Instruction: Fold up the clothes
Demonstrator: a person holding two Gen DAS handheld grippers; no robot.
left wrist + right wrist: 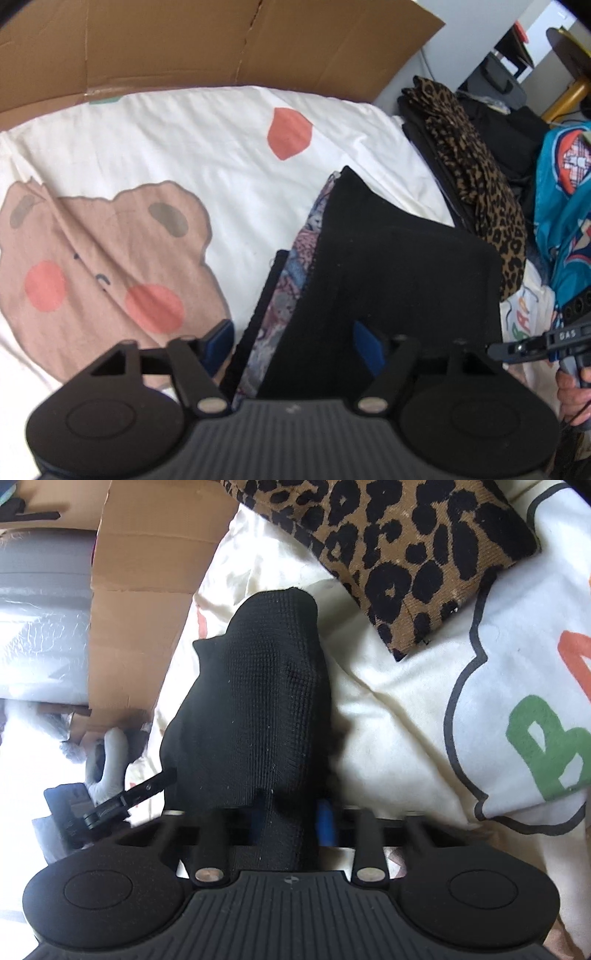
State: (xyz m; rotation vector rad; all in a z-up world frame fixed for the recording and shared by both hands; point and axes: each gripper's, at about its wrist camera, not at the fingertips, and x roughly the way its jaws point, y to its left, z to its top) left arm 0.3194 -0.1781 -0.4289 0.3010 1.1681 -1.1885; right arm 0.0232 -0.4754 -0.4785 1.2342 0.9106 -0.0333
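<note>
A black knit garment [388, 266] with a patterned blue-and-purple lining [295, 266] lies bunched on the cream bear-print sheet [147, 147]. My left gripper [293, 339] straddles its near end. The jaws stand wide; the left blue pad [218, 343] sits just off the cloth's edge, and black cloth partly covers the right pad [369, 347]. In the right wrist view the same black garment [258, 701] rises from my right gripper [291, 819], whose pads are shut on it. The left gripper's finger [147, 786] shows at the cloth's left edge.
A leopard-print garment [480, 184] [388, 554] lies on dark clothes to the right. Beside it is a teal printed garment [565, 206]. A cardboard sheet [184, 44] stands behind the bed. A hand [572, 391] holds the right gripper [517, 347] at the right edge.
</note>
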